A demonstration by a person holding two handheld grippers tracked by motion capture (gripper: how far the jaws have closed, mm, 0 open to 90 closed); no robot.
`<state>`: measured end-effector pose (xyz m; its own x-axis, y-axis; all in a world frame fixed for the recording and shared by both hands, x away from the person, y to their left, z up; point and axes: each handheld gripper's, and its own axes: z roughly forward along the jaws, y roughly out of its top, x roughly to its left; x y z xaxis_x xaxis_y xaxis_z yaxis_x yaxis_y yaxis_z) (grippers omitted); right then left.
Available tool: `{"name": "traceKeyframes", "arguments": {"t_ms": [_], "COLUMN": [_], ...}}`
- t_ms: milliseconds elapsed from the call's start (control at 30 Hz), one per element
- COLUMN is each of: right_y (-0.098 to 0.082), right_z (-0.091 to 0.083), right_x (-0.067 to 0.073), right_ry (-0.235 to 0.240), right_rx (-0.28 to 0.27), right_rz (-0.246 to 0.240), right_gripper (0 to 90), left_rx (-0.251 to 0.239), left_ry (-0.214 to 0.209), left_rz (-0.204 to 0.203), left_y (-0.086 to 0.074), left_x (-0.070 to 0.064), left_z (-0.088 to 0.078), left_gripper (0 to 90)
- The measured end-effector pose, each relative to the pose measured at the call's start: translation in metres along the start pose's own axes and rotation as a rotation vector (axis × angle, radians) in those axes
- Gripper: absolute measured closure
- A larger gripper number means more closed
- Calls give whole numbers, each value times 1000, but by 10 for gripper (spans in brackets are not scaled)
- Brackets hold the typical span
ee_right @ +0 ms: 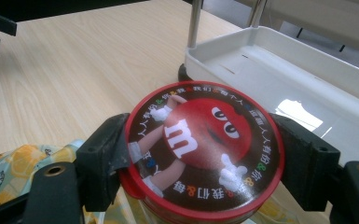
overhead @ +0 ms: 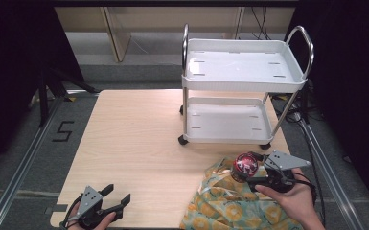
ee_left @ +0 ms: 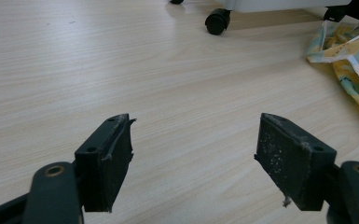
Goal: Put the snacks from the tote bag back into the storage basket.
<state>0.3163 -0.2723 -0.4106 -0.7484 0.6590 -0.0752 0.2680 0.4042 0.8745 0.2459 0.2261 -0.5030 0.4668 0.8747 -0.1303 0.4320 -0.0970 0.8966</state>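
A round red candy tin [overhead: 244,165] [ee_right: 204,148] with a cartoon character on its lid is clamped between the jaws of my right gripper [overhead: 249,168] [ee_right: 204,154], held above a yellow-and-green patterned cloth [overhead: 230,201] at the table's front right. A white two-shelf cart [overhead: 242,72] stands at the table's far right; its lower tray [ee_right: 298,70] lies just beyond the tin. My left gripper [overhead: 117,195] [ee_left: 193,154] rests at the front left edge, open, with bare wood between its pads.
The light wooden table [overhead: 139,139] is bare across its middle and left. A black cart wheel [ee_left: 217,21] and an edge of the cloth [ee_left: 354,51] lie ahead of the left gripper. Dark floor and metal rails flank the table.
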Motion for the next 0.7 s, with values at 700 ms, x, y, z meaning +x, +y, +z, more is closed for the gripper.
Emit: {"name": "traceKeyframes", "arguments": {"t_ms": [700], "right_y": [6], "right_z": [6], "right_x": [-5], "right_ry": [2], "right_rx": [-8], "right_rz": [-18], "right_gripper": [266], "left_rx": [-10], "left_ry": [1], "left_rz": [-9], "left_y": [0], "left_x": [0], "left_z": [0], "left_gripper": [264]}}
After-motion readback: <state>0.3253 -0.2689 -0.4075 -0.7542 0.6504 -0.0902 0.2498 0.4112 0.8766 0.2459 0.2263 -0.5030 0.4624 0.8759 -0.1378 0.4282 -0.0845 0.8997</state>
